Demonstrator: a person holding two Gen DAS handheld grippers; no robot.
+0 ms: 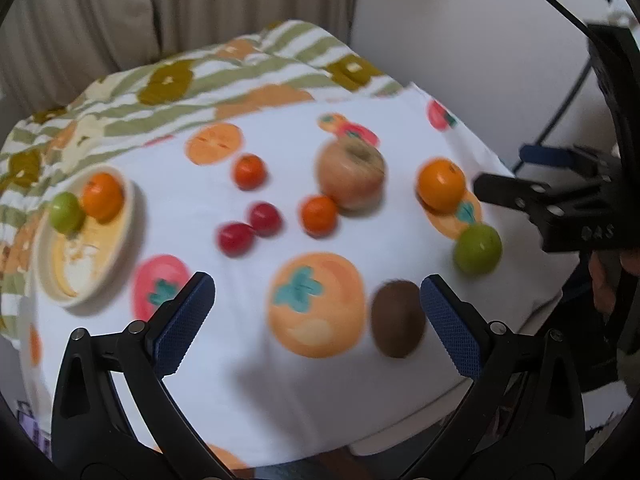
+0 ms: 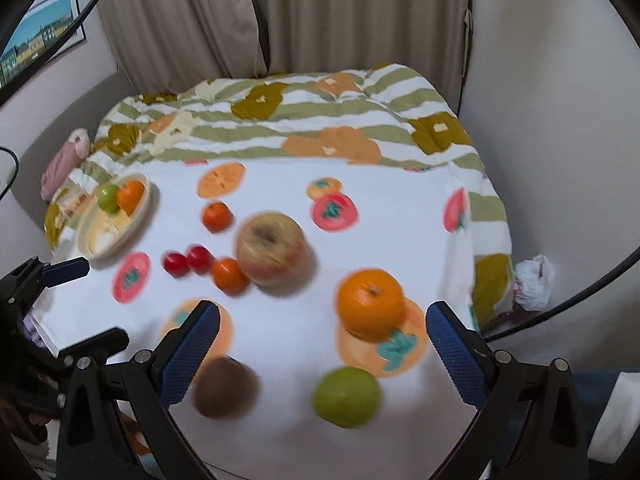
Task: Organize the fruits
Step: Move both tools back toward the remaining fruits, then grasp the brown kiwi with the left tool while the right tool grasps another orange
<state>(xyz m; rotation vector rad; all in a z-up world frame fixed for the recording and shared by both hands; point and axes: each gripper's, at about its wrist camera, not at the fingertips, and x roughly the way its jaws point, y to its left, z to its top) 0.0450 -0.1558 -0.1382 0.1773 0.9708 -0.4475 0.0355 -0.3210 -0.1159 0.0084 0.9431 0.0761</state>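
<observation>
Fruit lies loose on a white fruit-print cloth (image 1: 256, 360). A cream bowl (image 1: 52, 272) at the left holds a green fruit (image 1: 65, 212) and an orange (image 1: 102, 197). An apple (image 1: 351, 178), two small tangerines (image 1: 319, 216) (image 1: 249, 171), two red fruits (image 1: 248, 228), a large orange (image 1: 441, 184), a green fruit (image 1: 477, 248) and a brown kiwi (image 1: 397, 318) sit on the cloth. My left gripper (image 1: 318, 322) is open above the cloth, the kiwi just inside its right finger. My right gripper (image 2: 322, 354) hovers open over the large orange (image 2: 370, 304) and green fruit (image 2: 346, 397).
The cloth covers a bed with a green-striped quilt (image 2: 304, 120); curtains (image 2: 320, 12) hang behind. A pink stuffed toy (image 2: 64, 160) lies at the bed's left edge, crumpled white stuff (image 2: 534, 282) at its right. The right gripper's dark frame (image 1: 560, 208) shows at the right of the left wrist view.
</observation>
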